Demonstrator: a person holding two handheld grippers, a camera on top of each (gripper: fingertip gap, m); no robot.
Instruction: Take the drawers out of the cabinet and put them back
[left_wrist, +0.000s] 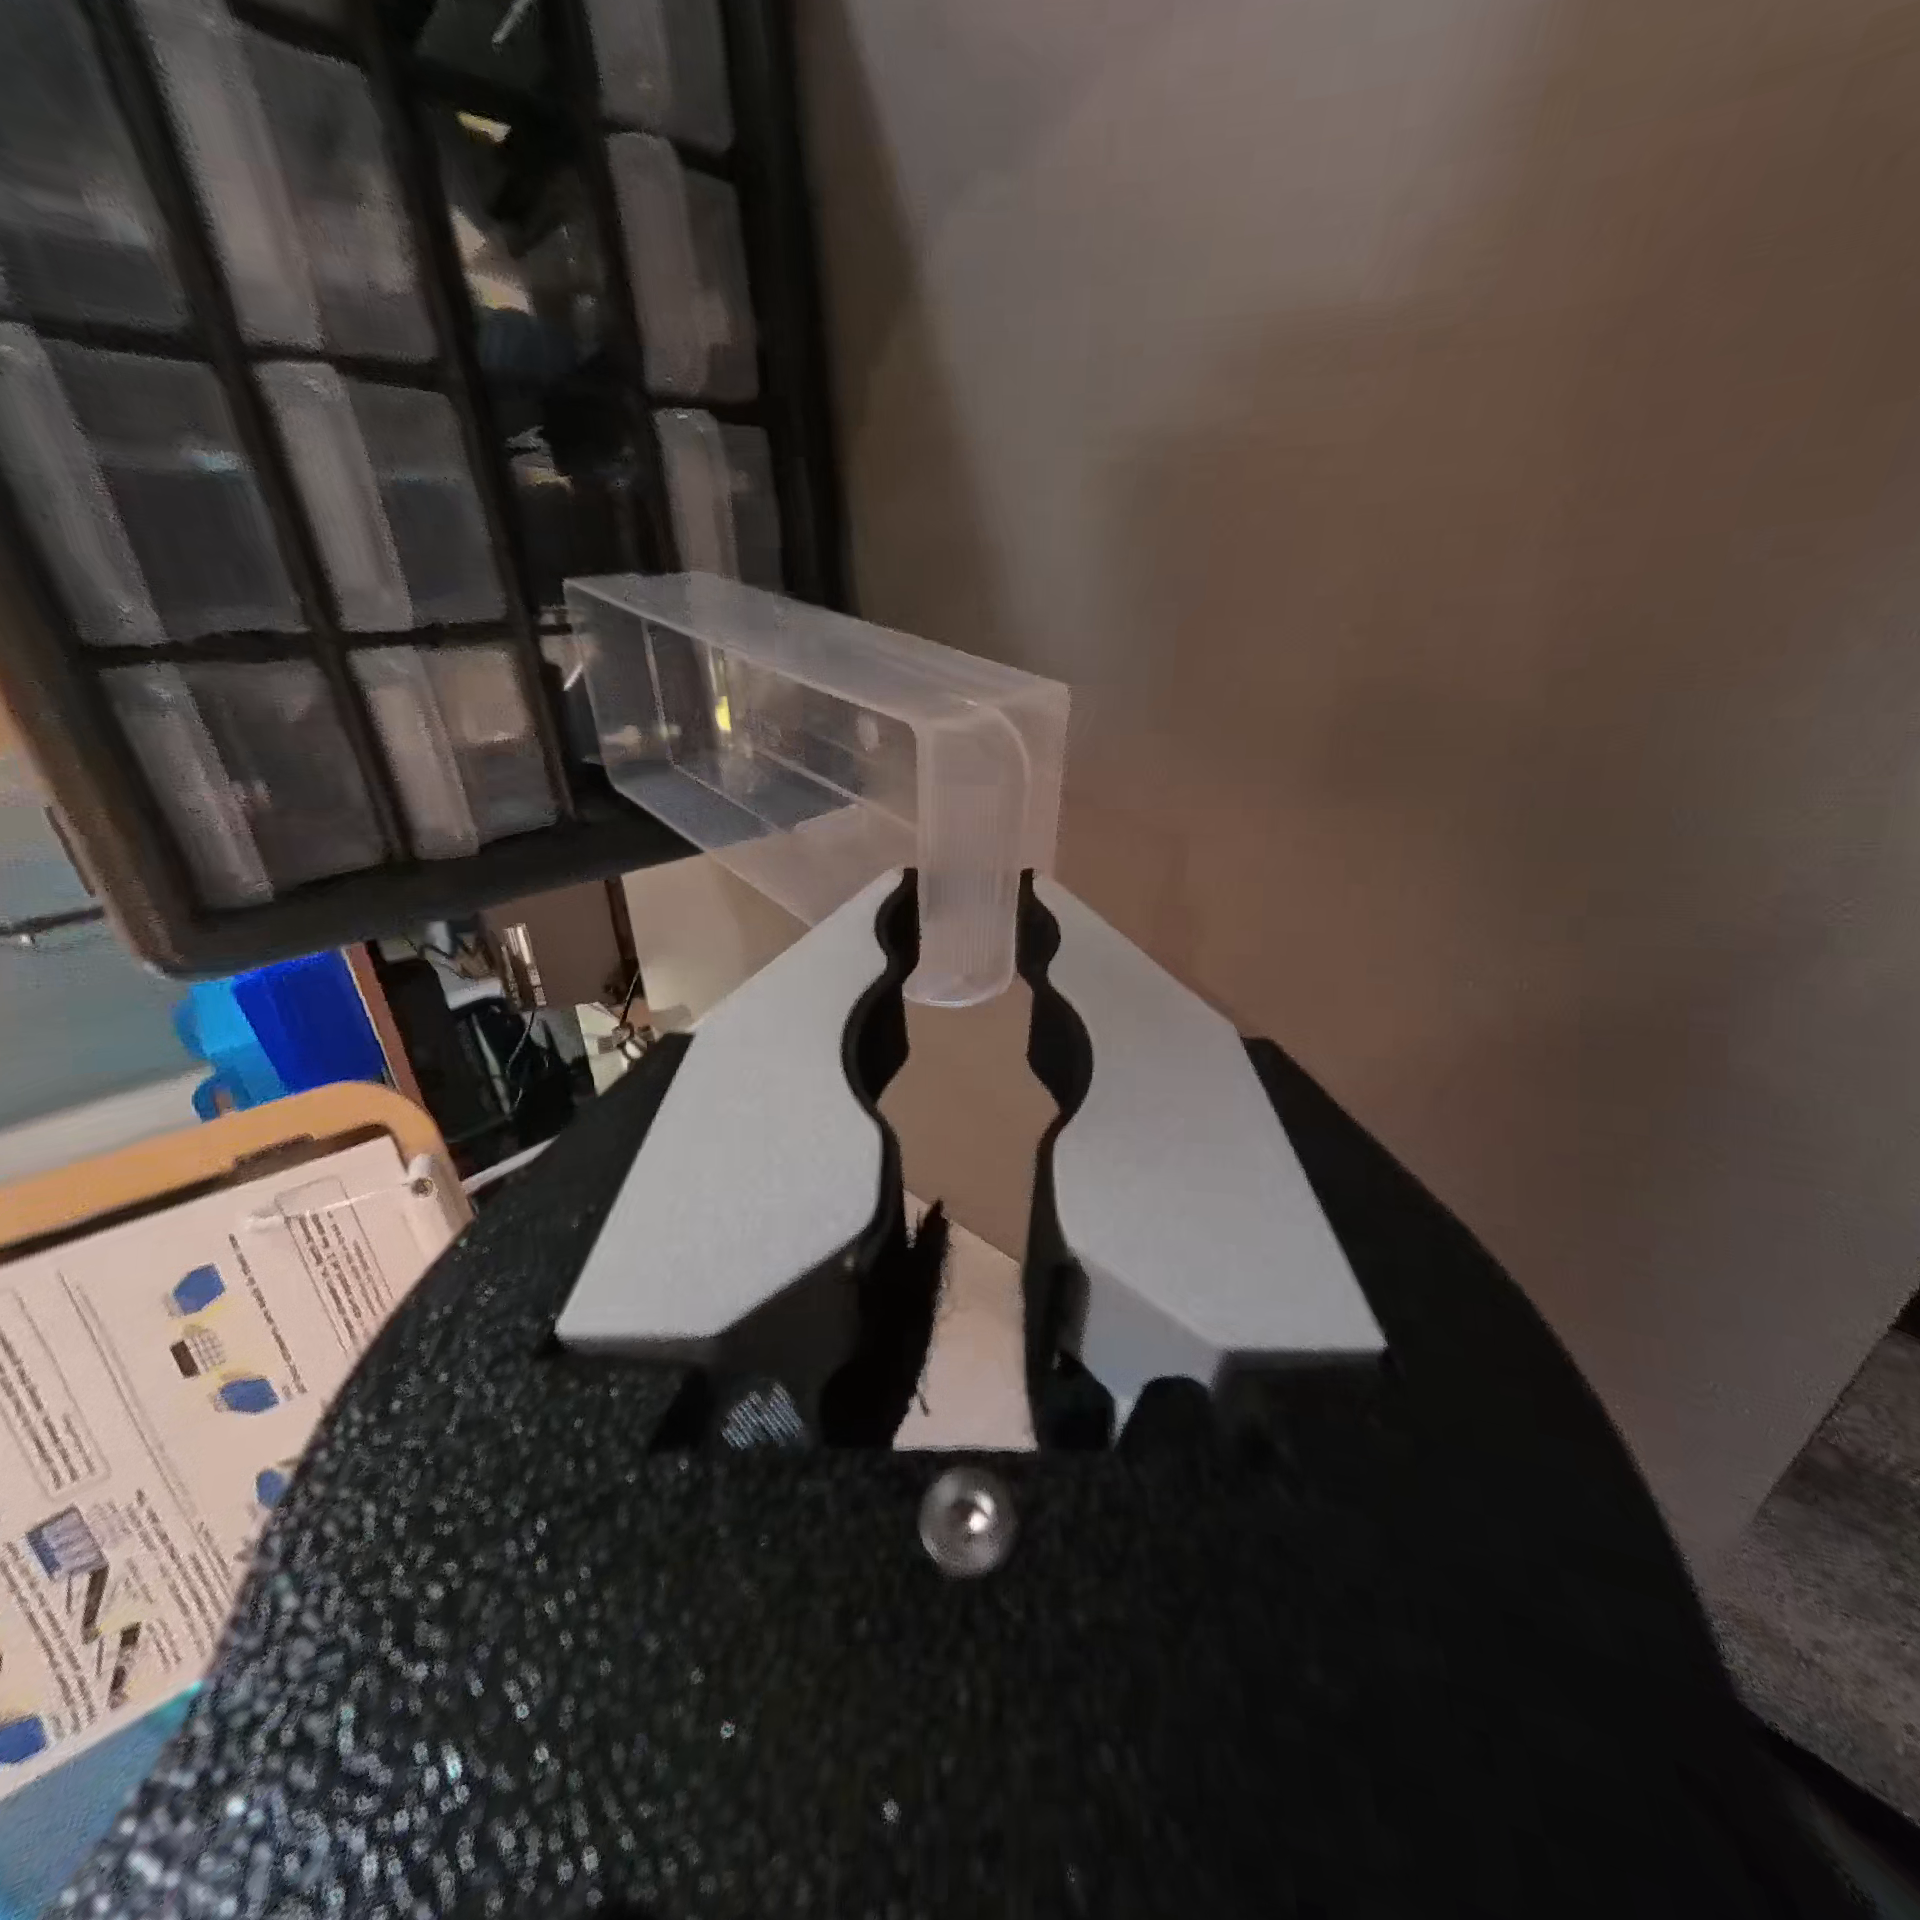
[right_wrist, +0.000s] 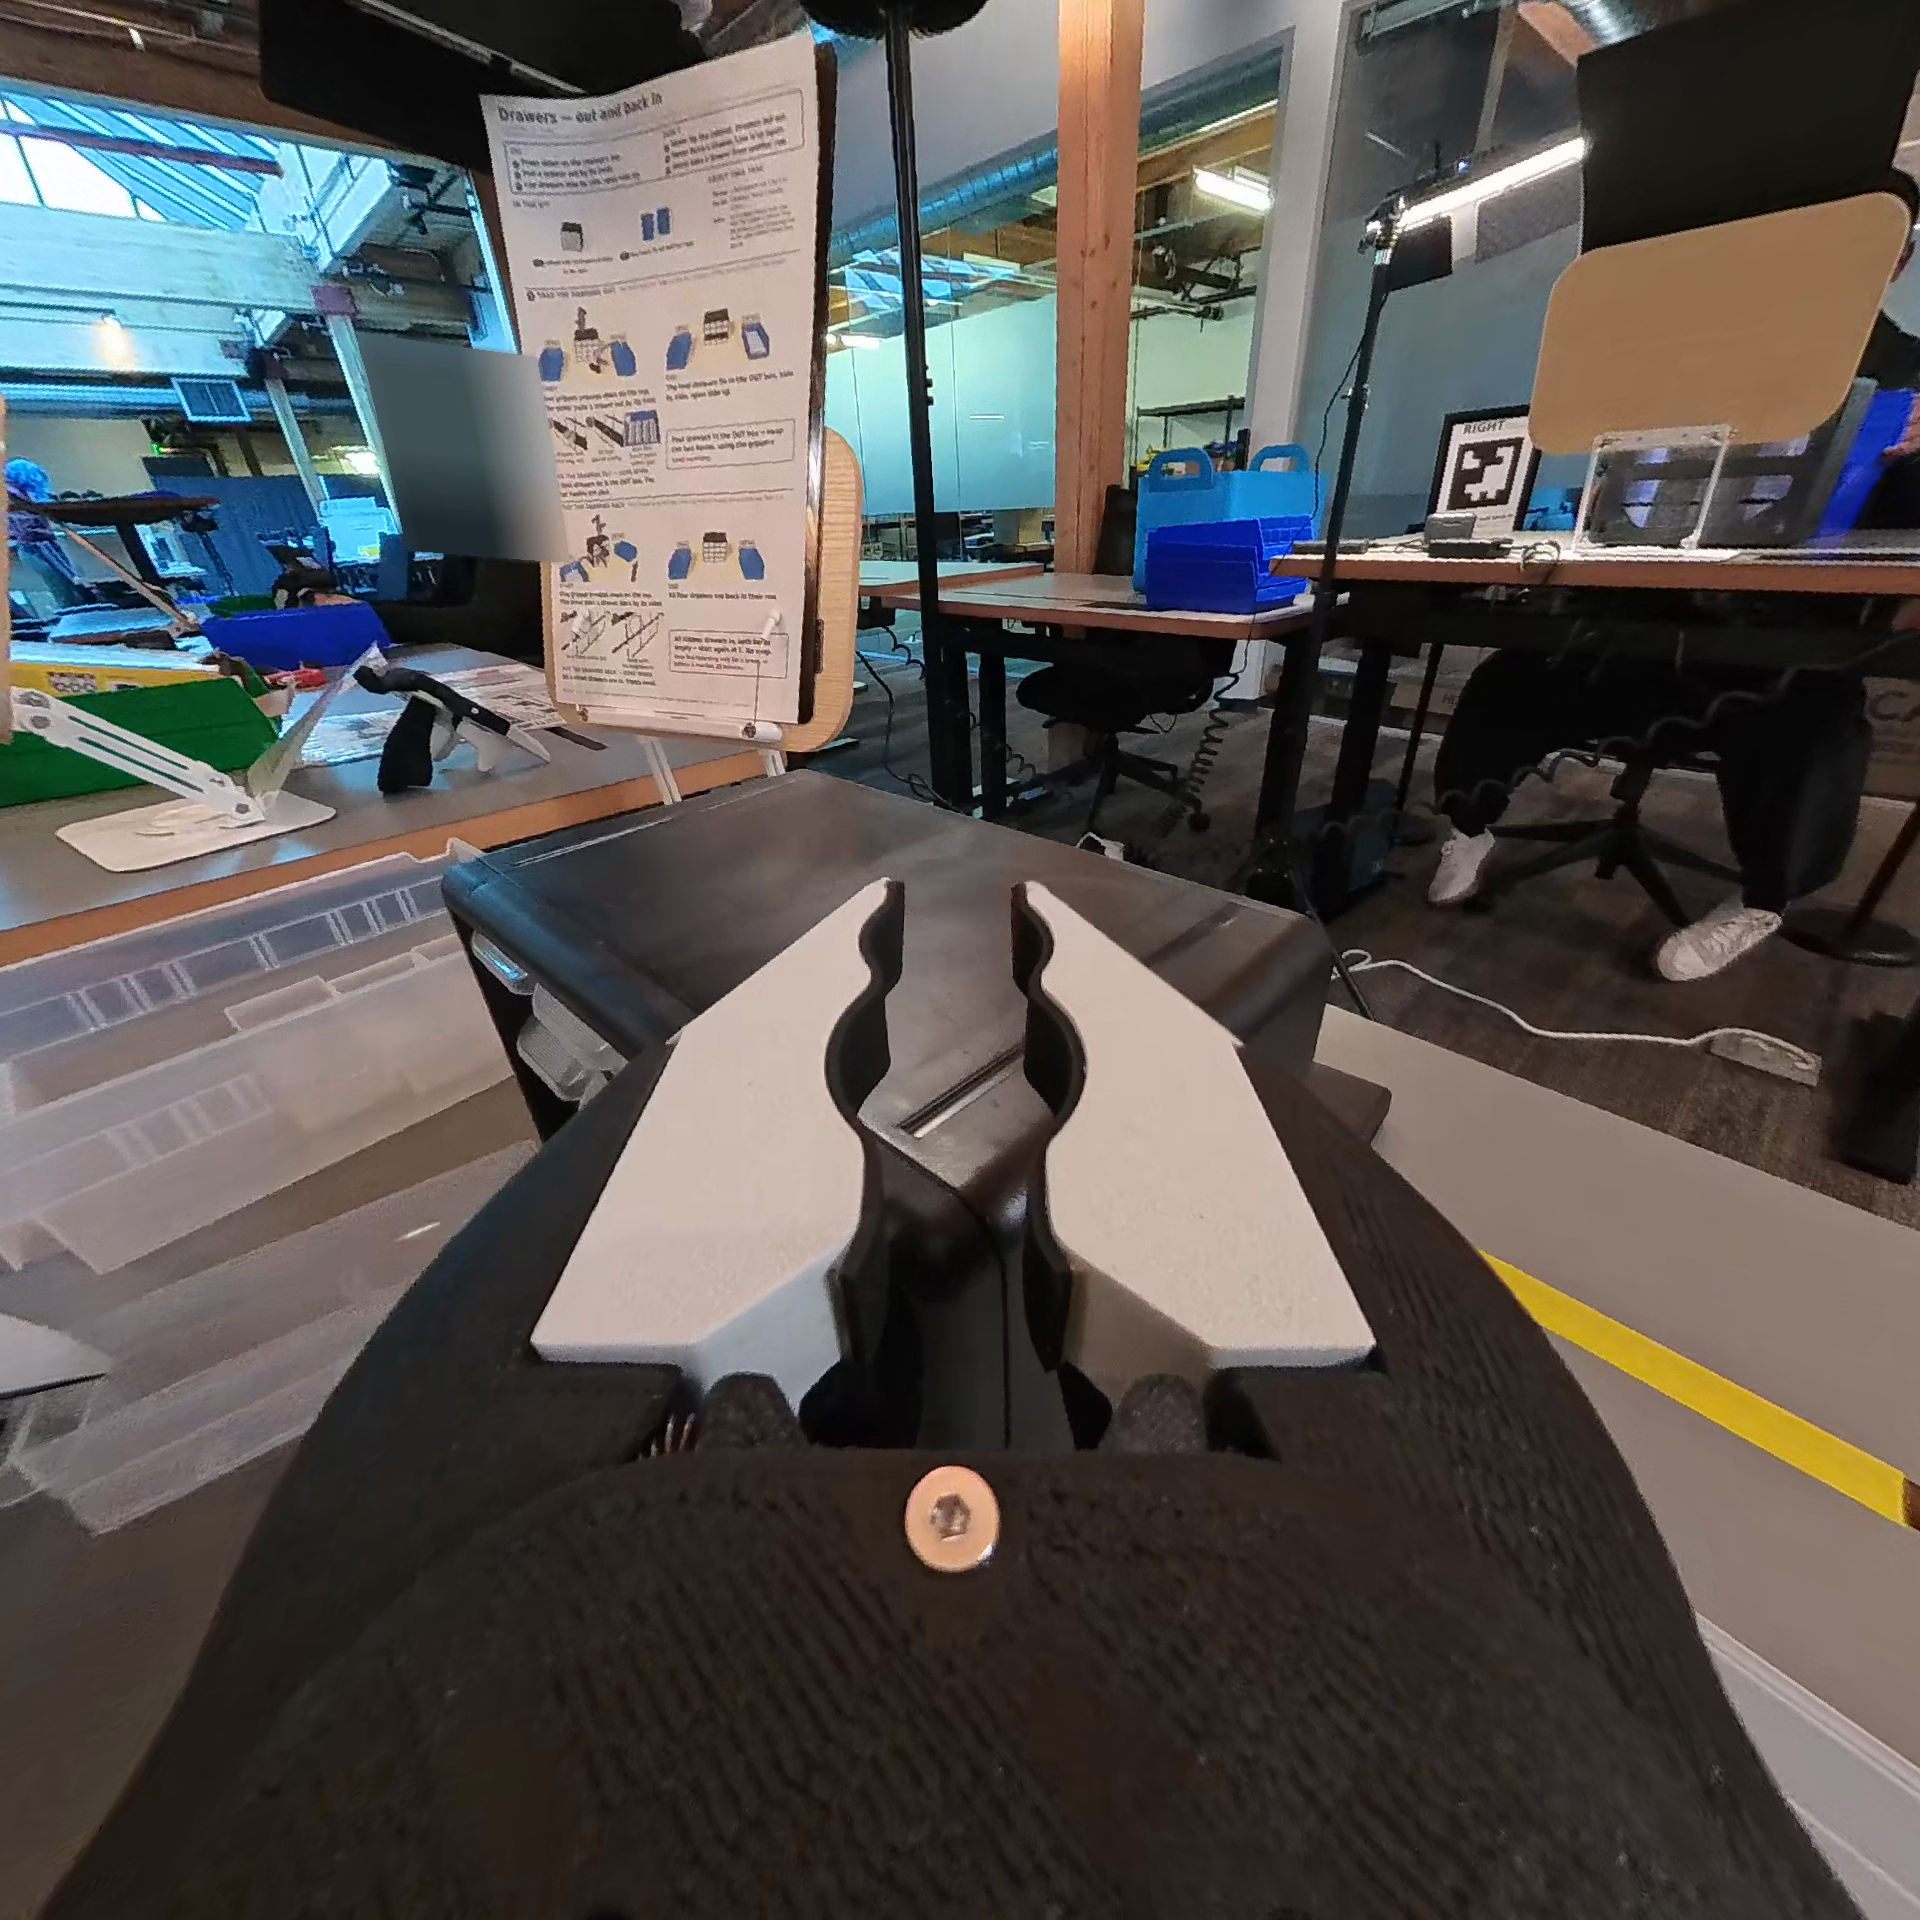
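Left tool (left_wrist: 971, 914): clamped on the ribbed pull tab of a clear drawer (left_wrist: 790, 717), pinching near the tab's lower end only.
Drawer: mostly out of the cabinet (left_wrist: 312, 499), rear end at the bottom-right slot; looks empty apart from a small yellow glint (a reflection, or contents, cannot tell).
Cabinet: black frame, grid of clear drawers, seen tilted in the left wrist view.
Right tool (right_wrist: 956, 904): fingers (right_wrist: 727, 1143) slightly apart, gripping nothing, lying over the cabinet top (right_wrist: 831, 883), seemingly to steady it.
Risk, slip: shallow pinch on smooth plastic; may let the tab slide out under a jerk or twist.
Risk, drop: once the rear clears the slot, full weight hangs from the tab; likely sag or fall.
Risk, jam: off-axis pull could bind the drawer against the frame.
Risk, cabinet shift: if steadying pressure lifts, whole cabinet may drag forward on the worktop (right_wrist: 1558, 1195).
Nearby: instruction sheet (right_wrist: 665, 395) on a stand, well behind.
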